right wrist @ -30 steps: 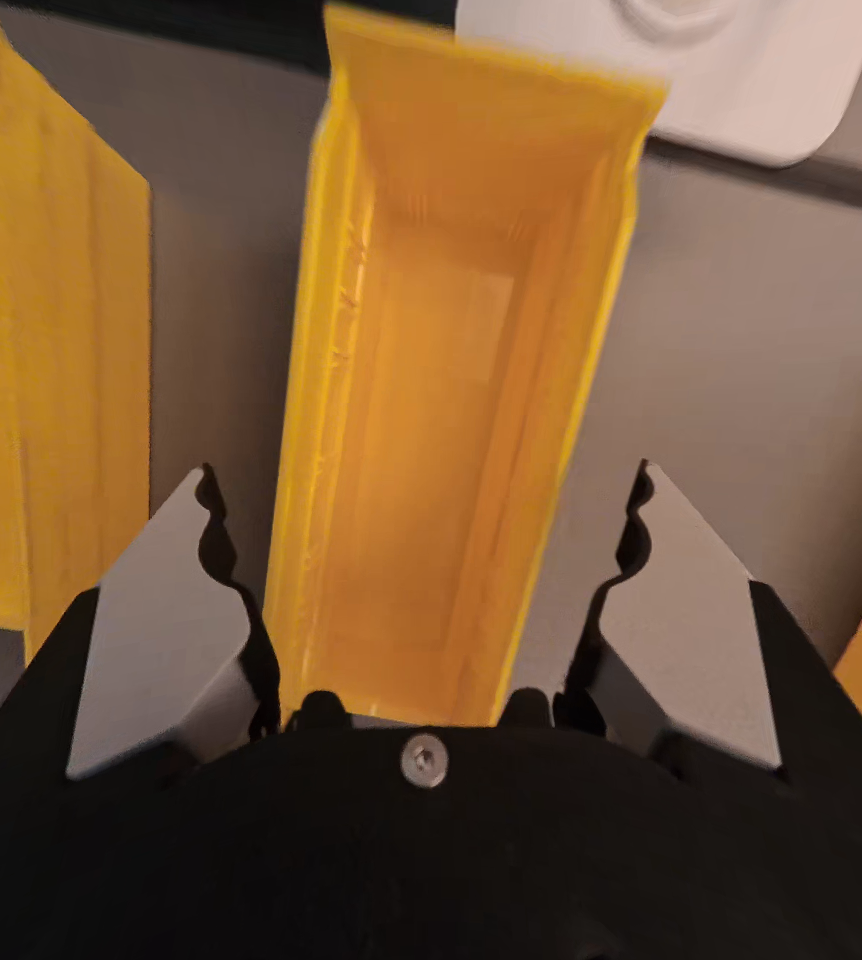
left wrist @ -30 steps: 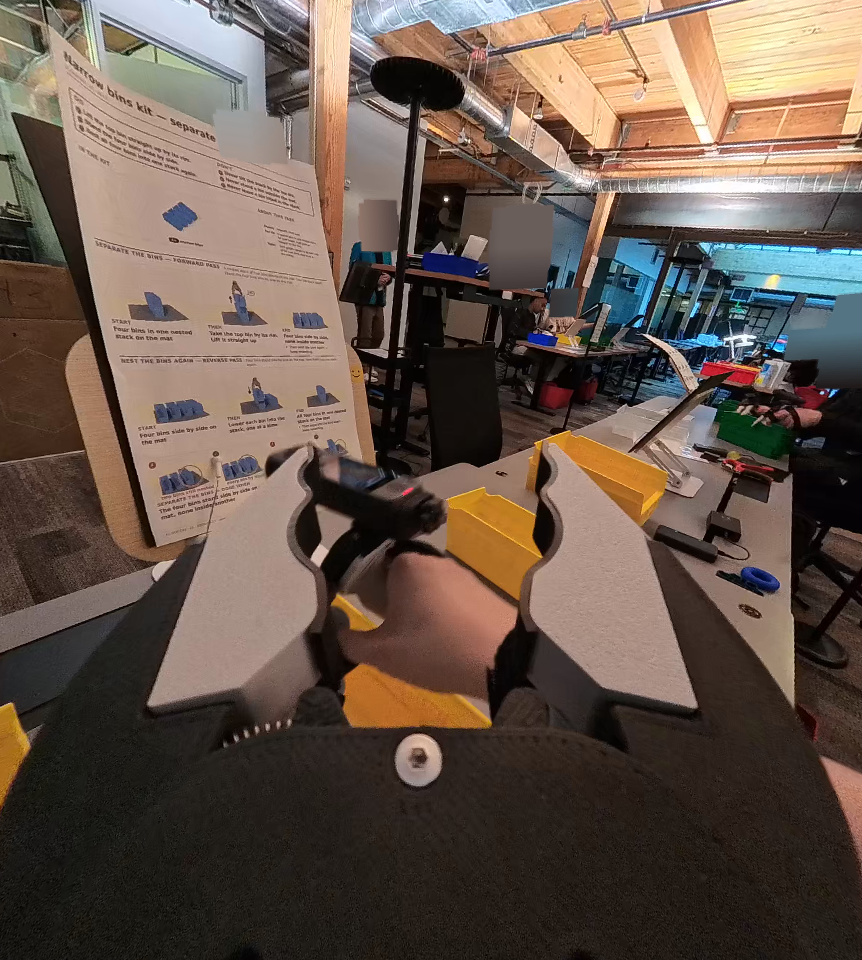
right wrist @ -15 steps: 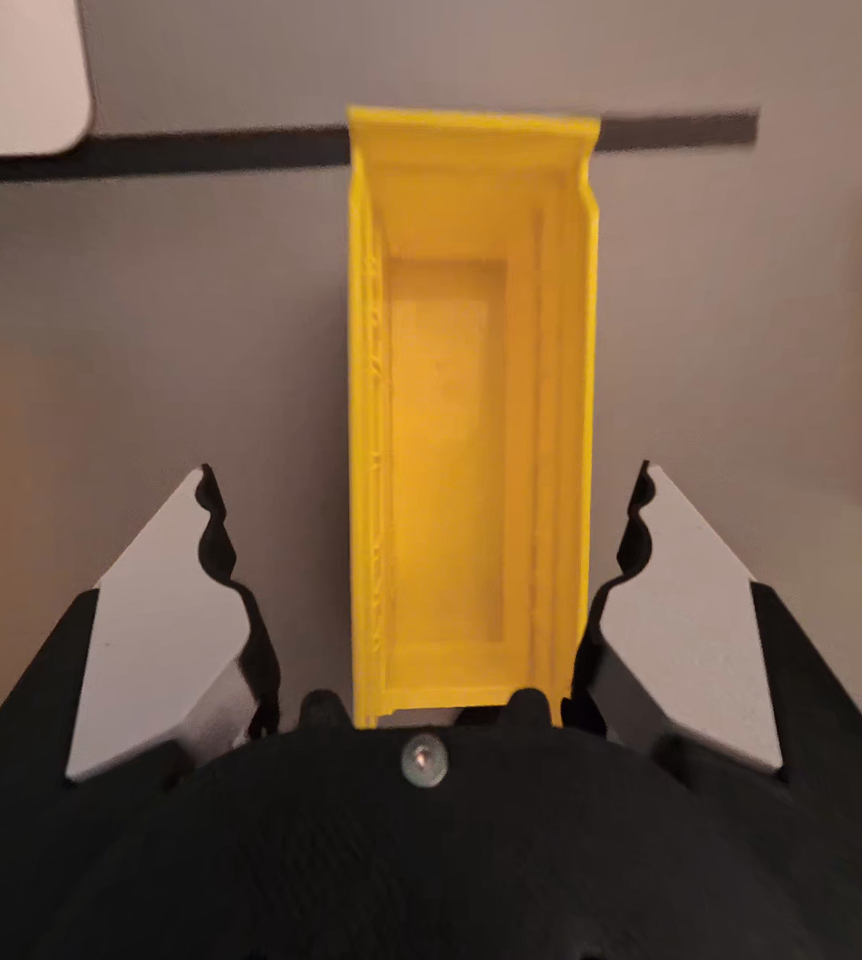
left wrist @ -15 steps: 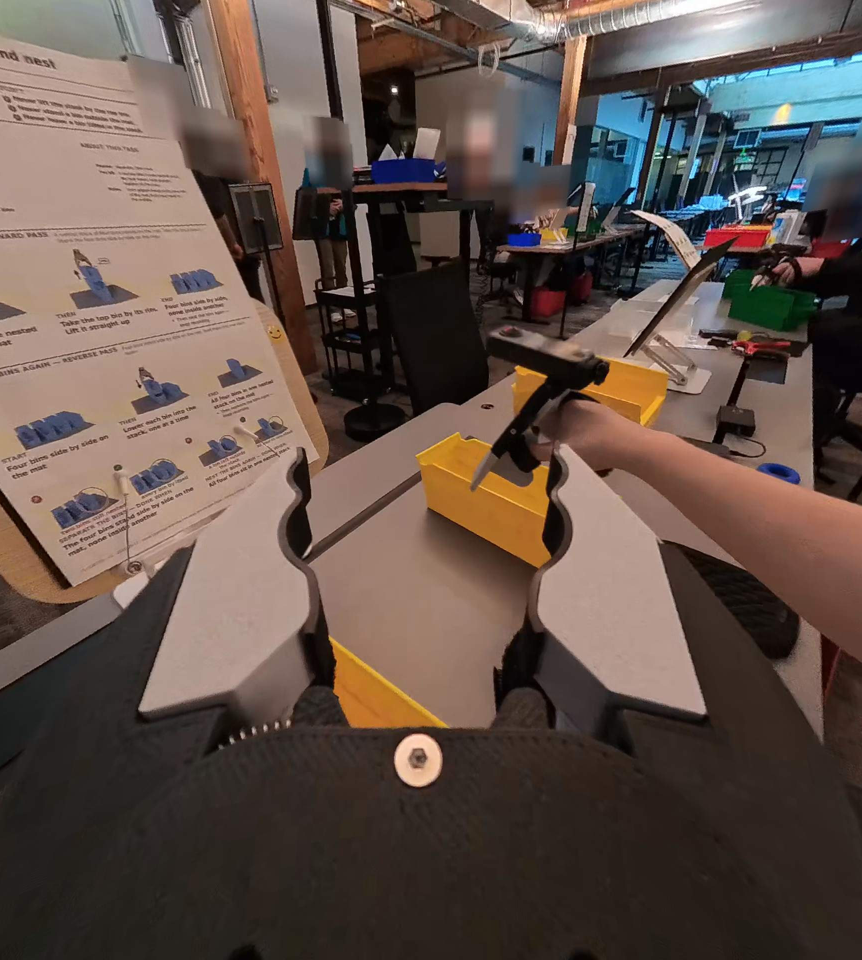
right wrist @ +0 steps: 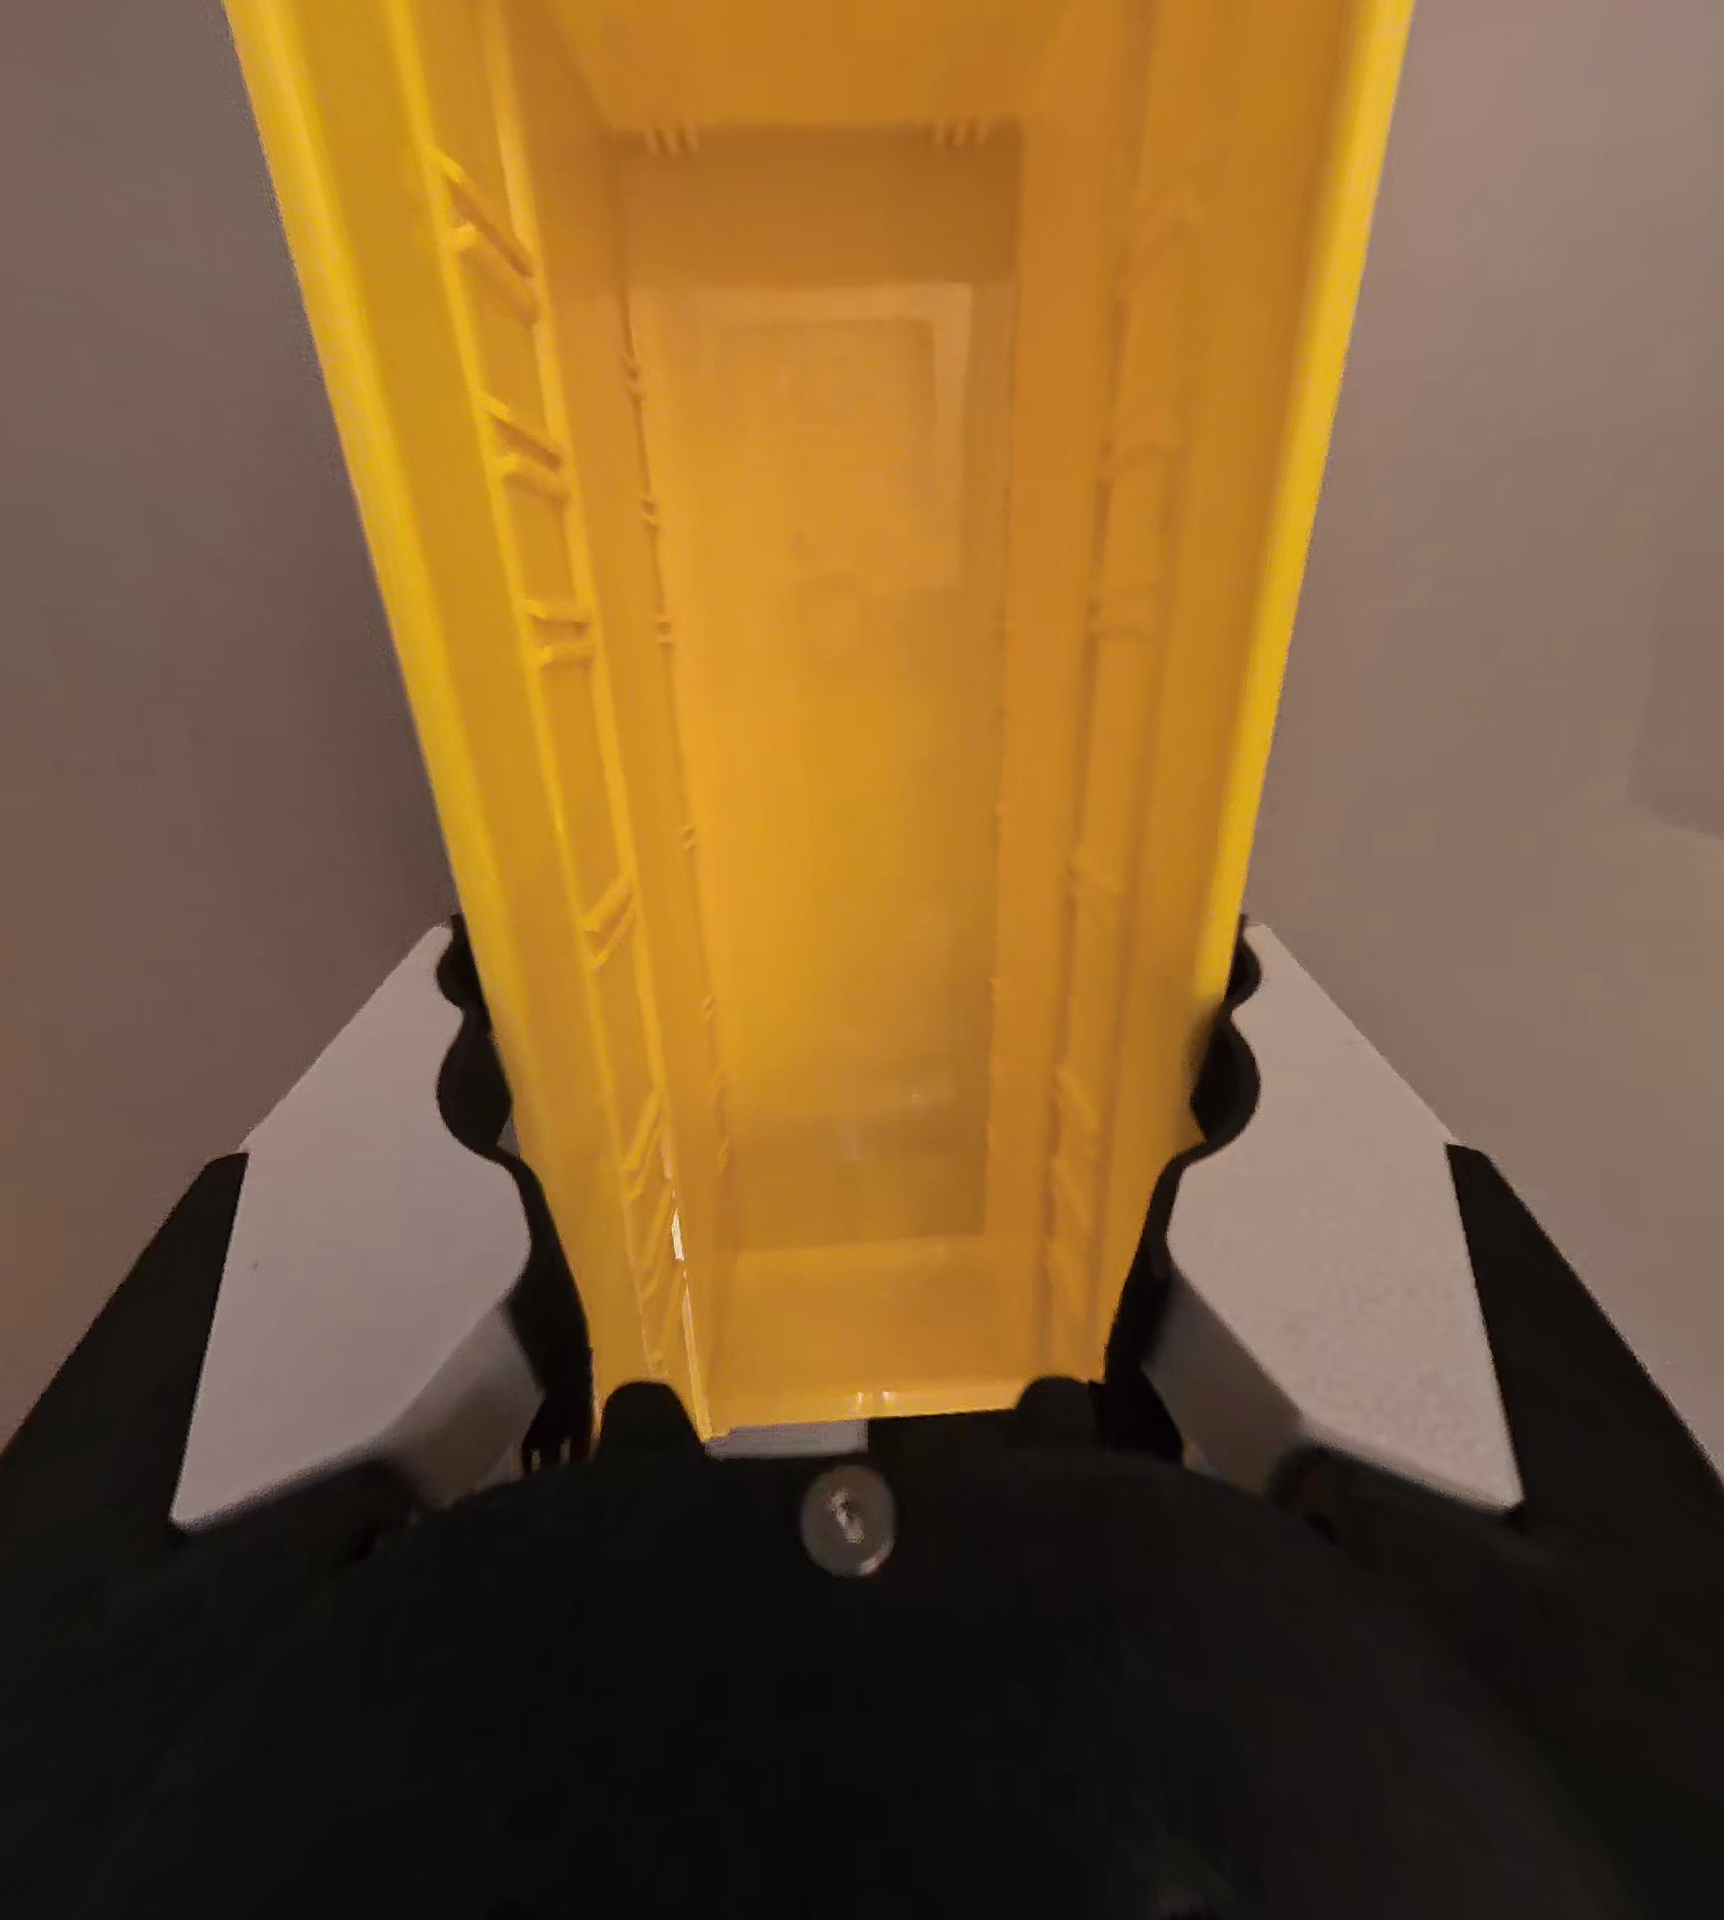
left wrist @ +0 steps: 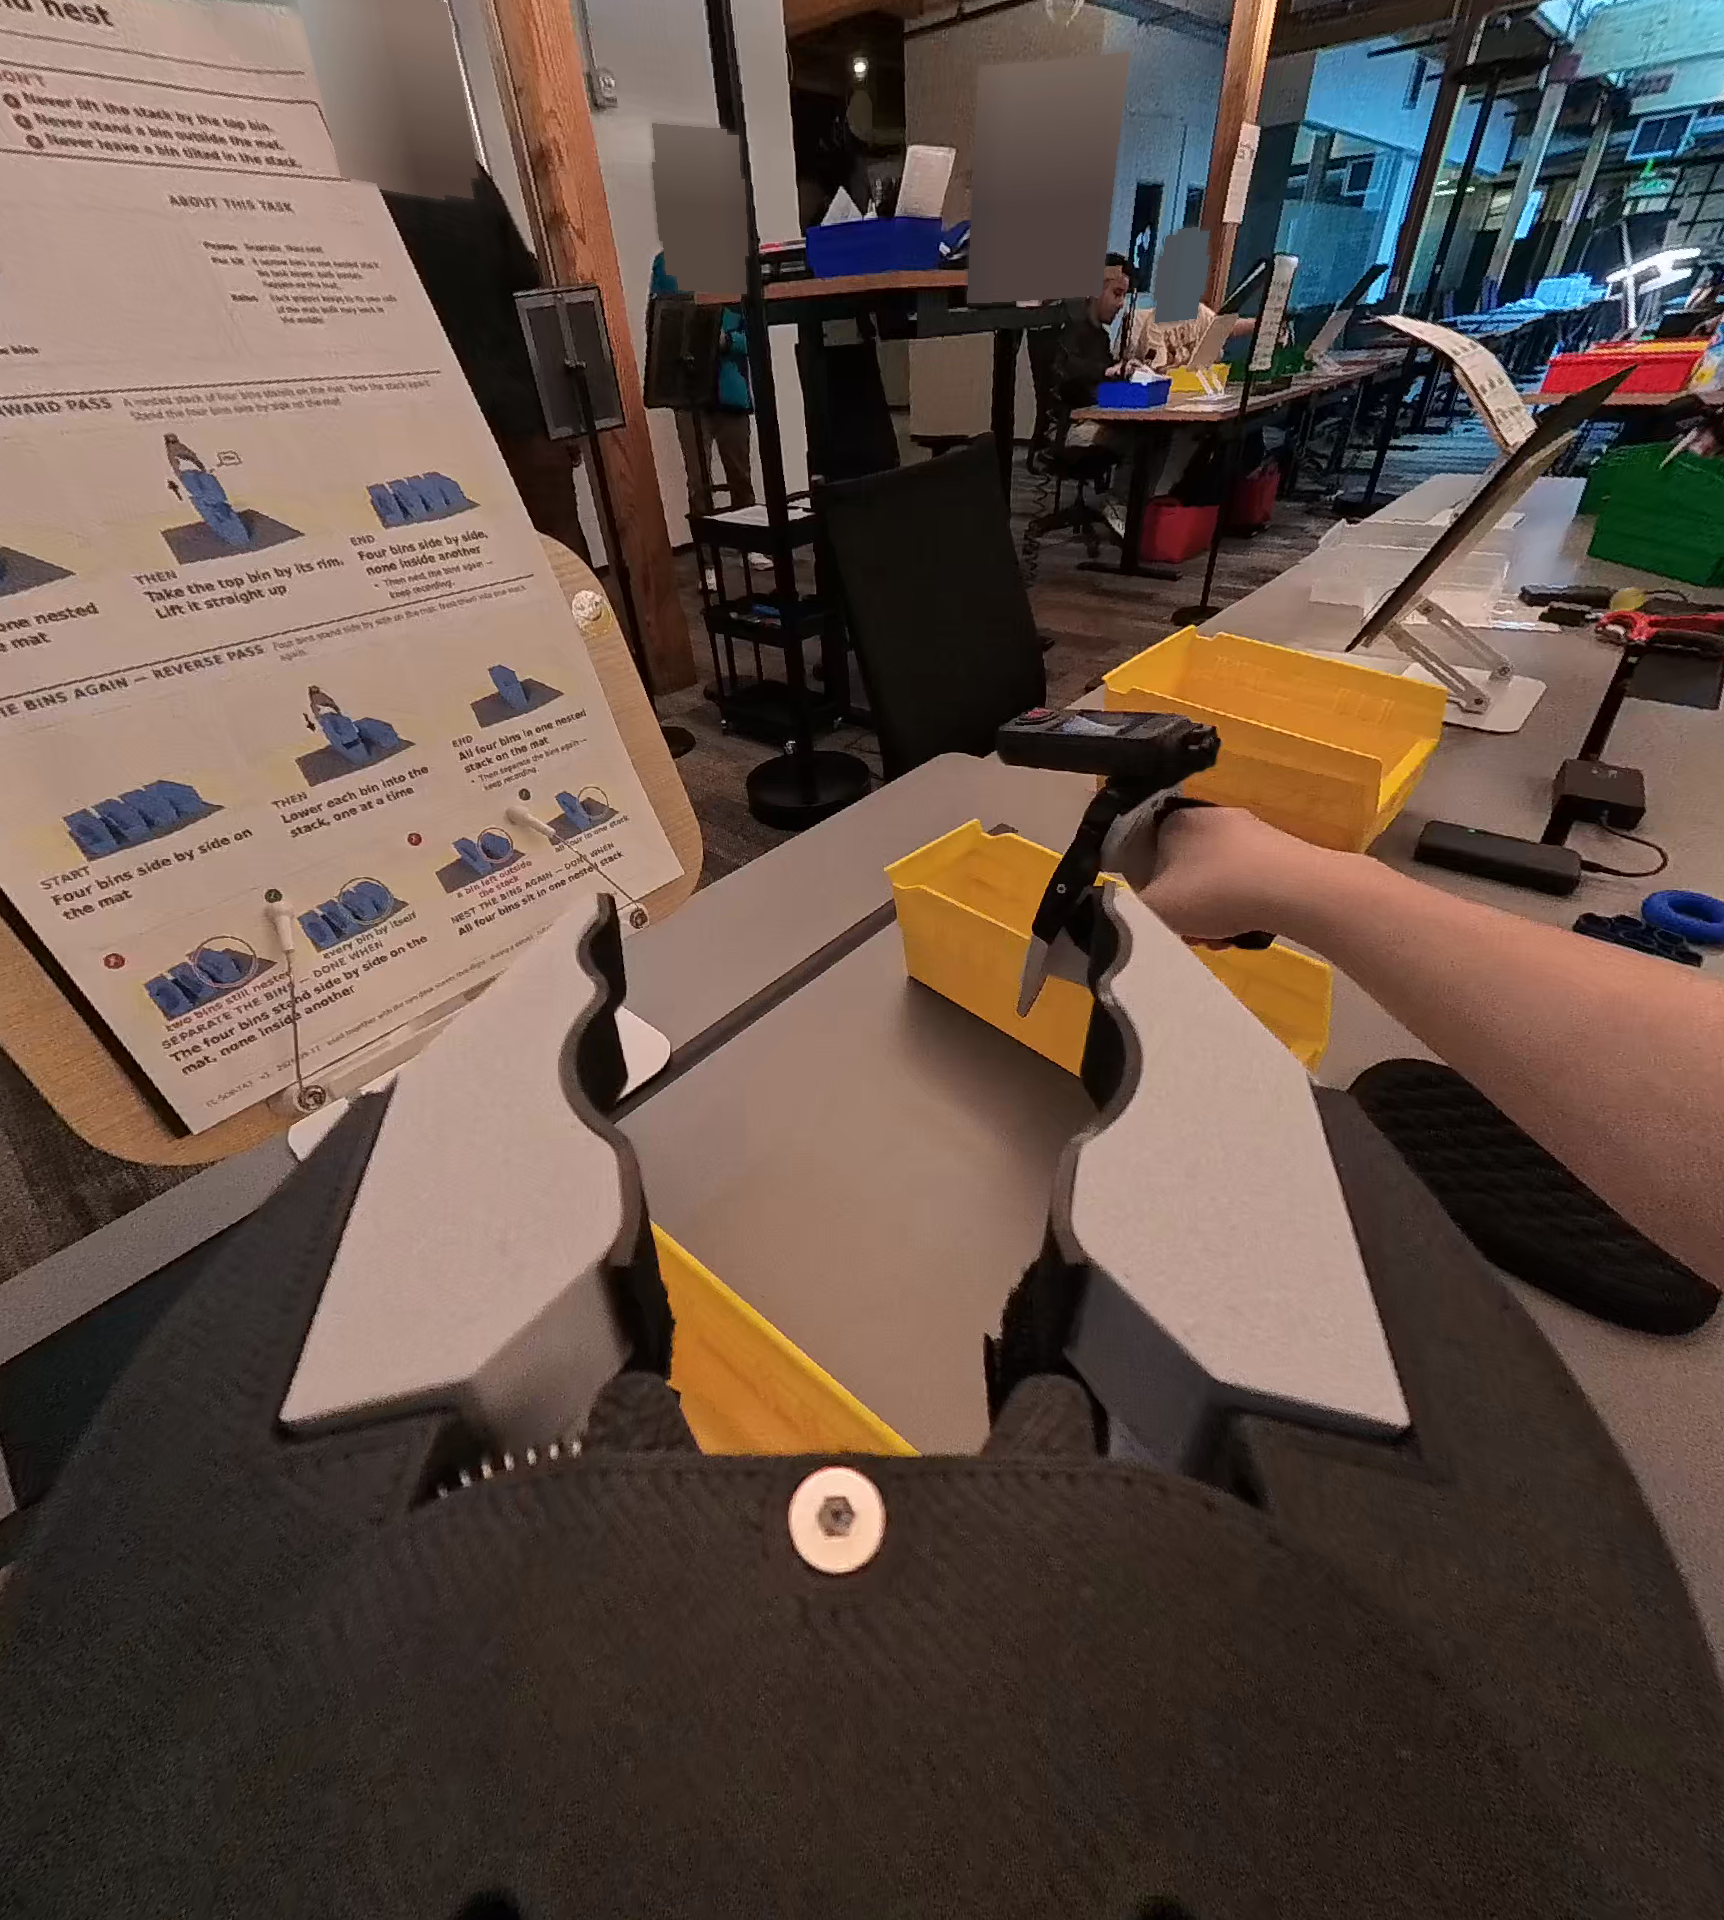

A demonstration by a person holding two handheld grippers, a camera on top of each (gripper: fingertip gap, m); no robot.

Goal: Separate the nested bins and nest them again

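While the left gripper (left wrist: 853, 1023) hangs wide and bare over the smooth grey surface (left wrist: 837, 1174), the right gripper (right wrist: 853, 1039) clamps its scalloped fingers (right wrist: 484, 1049) on a ribbed, rectangular yellow plastic bin (right wrist: 837, 727) running toward 12 o'clock.

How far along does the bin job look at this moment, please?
Done: at least two yellow bins sit apart on the table, one nearer, another beyond. In hand: the right gripper straddles a yellow bin, fingers at both sides. The left gripper is open, holding nothing. Left: the nesting.
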